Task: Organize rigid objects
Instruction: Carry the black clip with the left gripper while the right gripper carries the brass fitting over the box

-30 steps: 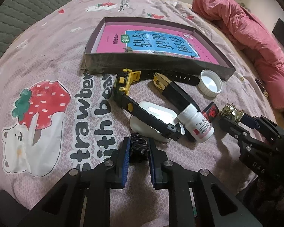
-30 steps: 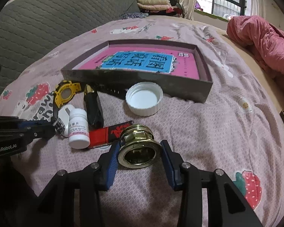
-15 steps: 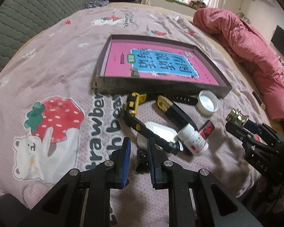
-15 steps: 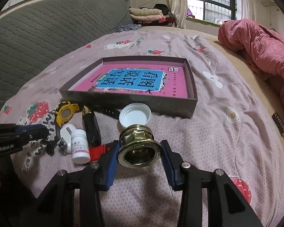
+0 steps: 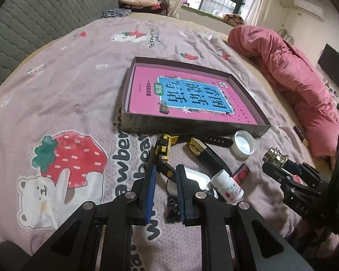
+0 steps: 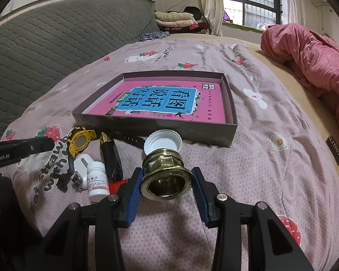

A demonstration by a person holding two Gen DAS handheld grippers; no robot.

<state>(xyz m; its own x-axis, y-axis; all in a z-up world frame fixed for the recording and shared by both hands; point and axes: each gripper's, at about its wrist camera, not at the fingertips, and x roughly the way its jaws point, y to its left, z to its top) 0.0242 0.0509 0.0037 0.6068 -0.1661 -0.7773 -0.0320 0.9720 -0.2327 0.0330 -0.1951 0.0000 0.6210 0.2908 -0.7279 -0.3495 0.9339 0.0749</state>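
My right gripper point(image 6: 166, 172) is shut on a gold metal cup point(image 6: 165, 181), held just above the bed; the cup point(image 5: 274, 157) also shows at the right of the left wrist view. My left gripper point(image 5: 166, 169) is shut with nothing between its pads and hovers over a black hair clip point(image 5: 173, 210) lying on the sheet. Ahead stands a shallow dark box point(image 5: 192, 127) with a pink book point(image 5: 192, 97) inside. In front of the box lie a yellow-black watch point(image 5: 163, 149), a black lighter point(image 5: 205, 155), a white cap point(image 5: 244, 143), a white pill bottle point(image 5: 228, 185), a red packet point(image 5: 241, 171) and a white case point(image 5: 192, 178).
Everything lies on a pink strawberry-print bed sheet point(image 5: 67, 103). A bunched pink quilt point(image 5: 293, 72) fills the right side. A grey quilted headboard point(image 6: 45, 45) runs along the left. Folded clothes point(image 6: 176, 20) and a window sit at the far end.
My left gripper has lifted and drawn back from the black hair clip, which stays on the sheet. The right gripper still holds the gold cup and has barely moved.
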